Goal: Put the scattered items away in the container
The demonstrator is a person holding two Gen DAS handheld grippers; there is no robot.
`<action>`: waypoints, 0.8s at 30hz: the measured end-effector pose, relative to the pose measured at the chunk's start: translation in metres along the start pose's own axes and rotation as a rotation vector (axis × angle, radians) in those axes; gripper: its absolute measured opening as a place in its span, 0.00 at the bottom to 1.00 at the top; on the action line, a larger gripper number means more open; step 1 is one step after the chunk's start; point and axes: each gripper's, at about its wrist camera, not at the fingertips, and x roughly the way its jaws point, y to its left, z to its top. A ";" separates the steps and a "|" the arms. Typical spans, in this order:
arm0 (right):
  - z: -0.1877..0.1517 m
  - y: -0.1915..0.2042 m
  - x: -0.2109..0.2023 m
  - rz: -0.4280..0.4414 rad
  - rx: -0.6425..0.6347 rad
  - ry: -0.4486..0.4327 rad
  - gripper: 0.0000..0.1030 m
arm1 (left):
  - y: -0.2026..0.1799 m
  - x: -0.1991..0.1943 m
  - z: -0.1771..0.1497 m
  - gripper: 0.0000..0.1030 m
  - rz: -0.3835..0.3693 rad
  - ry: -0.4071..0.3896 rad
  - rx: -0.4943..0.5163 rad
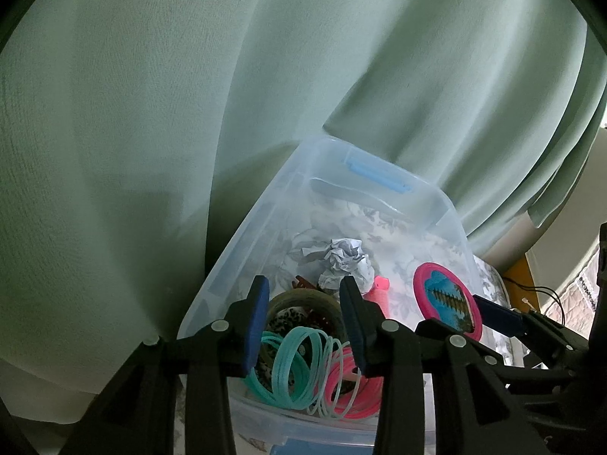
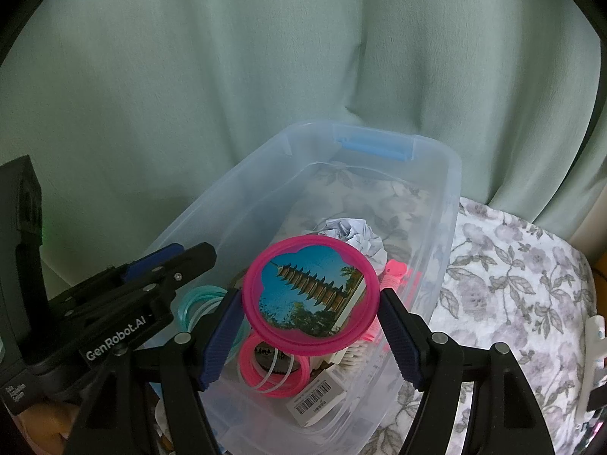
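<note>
- Left wrist view: left gripper (image 1: pixel 305 314) hung spread and empty over the near end of the clear plastic storage bin with a blue latch (image 1: pixel 242 235).
- Bin held teal plastic bangles (image 1: pixel 292 371), pink plastic bangles (image 1: pixel 351 386), a crumpled white paper ball (image 1: pixel 343 261) and a roll of brown tape (image 1: pixel 303 303).
- Right wrist view: right gripper (image 2: pixel 309 322) pinched a round pink-framed mirror with a pagoda picture (image 2: pixel 310 295) by its rim, above the bin's interior.
- A white barcoded box (image 2: pixel 318 402) lay inside; bin sat on a grey floral cloth (image 2: pixel 512 284).
</note>
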 end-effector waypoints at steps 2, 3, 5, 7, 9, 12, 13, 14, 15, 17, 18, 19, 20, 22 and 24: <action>0.000 -0.001 0.000 0.003 0.003 0.001 0.73 | 0.000 -0.001 0.000 0.40 -0.004 0.003 -0.004; 0.001 -0.002 -0.001 0.005 0.004 0.001 0.73 | 0.000 -0.002 0.000 0.41 -0.006 0.004 -0.006; 0.001 -0.003 -0.002 0.006 0.006 -0.001 0.74 | 0.000 -0.003 0.001 0.45 -0.004 0.004 -0.009; 0.000 -0.004 -0.004 0.007 0.008 -0.004 0.74 | -0.001 -0.005 0.001 0.50 0.000 0.002 -0.010; 0.000 -0.004 -0.008 0.004 0.008 -0.011 0.74 | -0.002 -0.009 0.001 0.53 0.002 -0.001 -0.013; 0.000 -0.003 -0.014 0.000 0.003 -0.024 0.74 | -0.003 -0.014 0.001 0.57 0.004 -0.009 -0.018; 0.000 -0.003 -0.016 -0.001 0.001 -0.028 0.74 | -0.004 -0.016 0.001 0.59 0.005 -0.011 -0.020; 0.000 -0.002 -0.019 -0.001 0.000 -0.033 0.74 | -0.004 -0.018 0.001 0.59 0.005 -0.013 -0.022; 0.000 -0.002 -0.021 -0.001 -0.001 -0.037 0.74 | -0.005 -0.021 0.001 0.59 0.006 -0.017 -0.022; 0.000 -0.001 -0.028 0.002 0.000 -0.047 0.75 | -0.008 -0.028 0.001 0.59 0.006 -0.029 -0.017; 0.000 -0.001 -0.031 0.001 -0.001 -0.052 0.75 | -0.009 -0.031 0.001 0.59 0.006 -0.035 -0.014; 0.000 -0.001 -0.035 0.000 -0.002 -0.059 0.75 | -0.011 -0.034 0.002 0.59 0.006 -0.041 -0.011; 0.000 0.000 -0.039 -0.001 -0.003 -0.065 0.75 | -0.012 -0.037 0.002 0.59 0.005 -0.046 -0.008; -0.002 0.001 -0.047 -0.003 -0.003 -0.078 0.75 | -0.016 -0.043 0.002 0.59 0.004 -0.056 -0.002; -0.003 0.000 -0.056 -0.004 -0.003 -0.092 0.75 | -0.020 -0.050 0.002 0.59 0.003 -0.067 0.006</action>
